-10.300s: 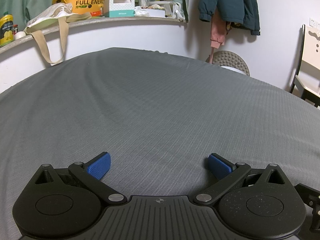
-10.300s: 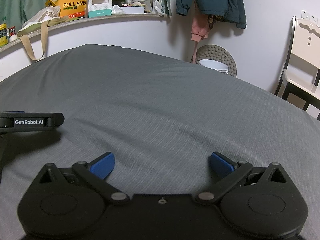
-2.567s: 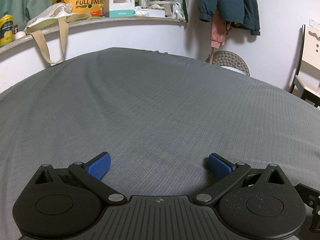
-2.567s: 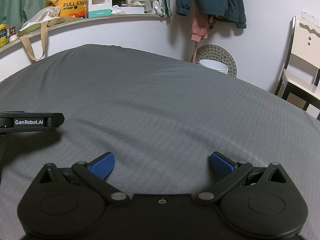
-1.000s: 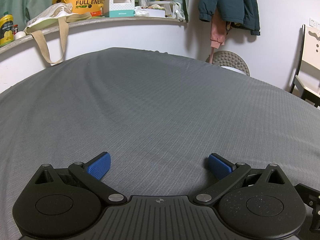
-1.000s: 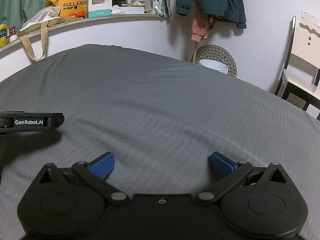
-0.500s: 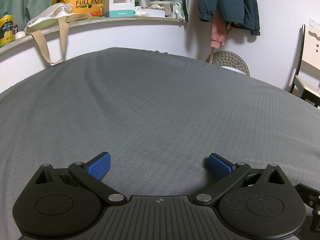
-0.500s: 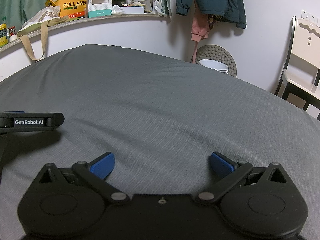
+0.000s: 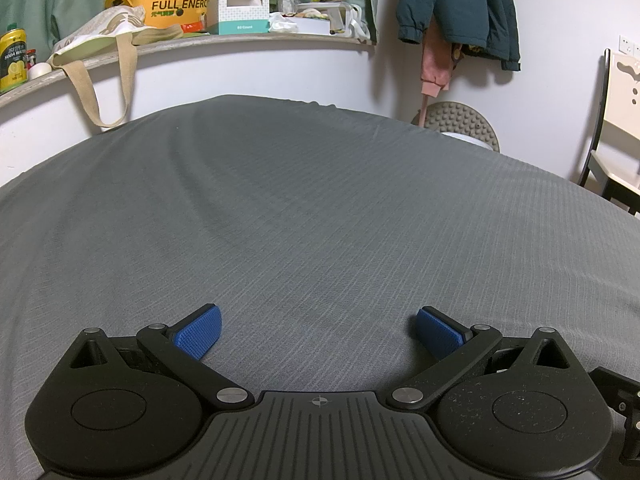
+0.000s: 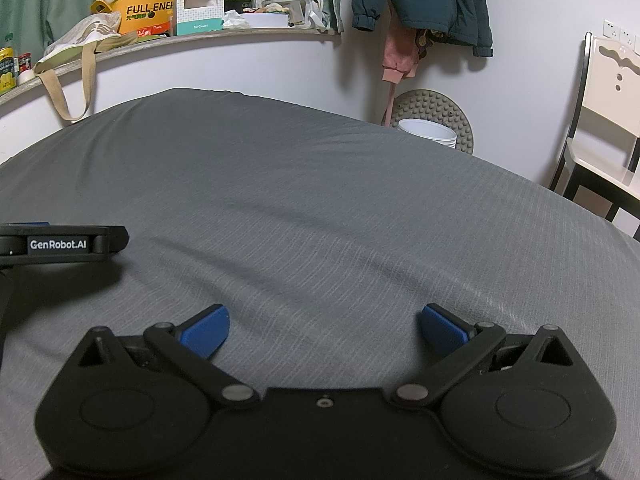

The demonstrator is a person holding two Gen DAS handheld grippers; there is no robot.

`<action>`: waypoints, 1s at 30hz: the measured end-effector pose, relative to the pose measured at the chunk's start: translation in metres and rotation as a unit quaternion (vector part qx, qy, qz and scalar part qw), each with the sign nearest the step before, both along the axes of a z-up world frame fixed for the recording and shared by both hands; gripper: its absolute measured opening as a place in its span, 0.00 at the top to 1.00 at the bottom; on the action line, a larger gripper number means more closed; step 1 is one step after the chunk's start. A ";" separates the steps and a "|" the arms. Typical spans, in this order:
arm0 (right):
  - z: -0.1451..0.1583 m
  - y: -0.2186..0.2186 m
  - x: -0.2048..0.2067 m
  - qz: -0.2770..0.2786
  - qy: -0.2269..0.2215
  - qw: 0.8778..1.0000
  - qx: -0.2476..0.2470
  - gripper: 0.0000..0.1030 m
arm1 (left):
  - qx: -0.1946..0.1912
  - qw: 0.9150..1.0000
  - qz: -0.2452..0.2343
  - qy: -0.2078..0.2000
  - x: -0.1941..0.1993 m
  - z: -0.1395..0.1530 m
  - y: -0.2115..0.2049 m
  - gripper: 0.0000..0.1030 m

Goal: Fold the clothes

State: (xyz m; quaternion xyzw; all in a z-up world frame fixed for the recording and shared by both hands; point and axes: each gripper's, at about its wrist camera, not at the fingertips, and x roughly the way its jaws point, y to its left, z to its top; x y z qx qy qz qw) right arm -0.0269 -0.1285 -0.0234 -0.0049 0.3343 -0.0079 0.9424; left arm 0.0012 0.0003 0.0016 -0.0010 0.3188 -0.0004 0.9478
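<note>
Grey ribbed bed sheet (image 9: 320, 200) filled the left wrist view, and the left gripper (image 9: 319, 332) lay low over it with its two blue pads (image 9: 198, 330) spread wide, nothing between them. No garment for folding showed on the sheet. One shelf (image 9: 240, 40) behind carried one yellow box (image 9: 176, 6), one teal-and-white carton (image 9: 242, 12) and one tote bag (image 9: 104, 52). One dark green jacket (image 9: 460, 8) hung on the wall.

From the right wrist view, the right gripper (image 10: 324, 330) likewise sat spread over the sheet (image 10: 320, 208), two pads apart and empty. One black bar of the left tool (image 10: 64, 242) showed at left. One chair (image 10: 608, 120) and one white bucket (image 10: 428, 131) stood beyond the bed.
</note>
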 end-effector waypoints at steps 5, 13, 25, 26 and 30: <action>0.000 0.000 0.000 0.000 0.000 1.000 0.000 0.00 | 0.000 1.000 0.000 0.000 0.000 0.000 0.000 0.00; 0.000 0.000 0.000 0.000 0.000 1.000 0.000 0.00 | 0.000 1.000 0.001 0.001 0.000 0.000 0.000 0.00; 0.000 0.000 0.000 0.000 0.000 1.000 0.000 0.00 | 0.000 1.000 0.001 0.001 0.000 0.001 0.000 0.00; 0.000 0.000 0.000 0.000 0.000 1.000 0.000 0.00 | 0.000 1.000 0.001 0.001 0.000 0.001 0.000 0.00; 0.000 0.000 0.000 0.000 0.000 1.000 0.000 0.00 | 0.001 1.000 0.013 0.000 -0.001 0.000 -0.001 0.00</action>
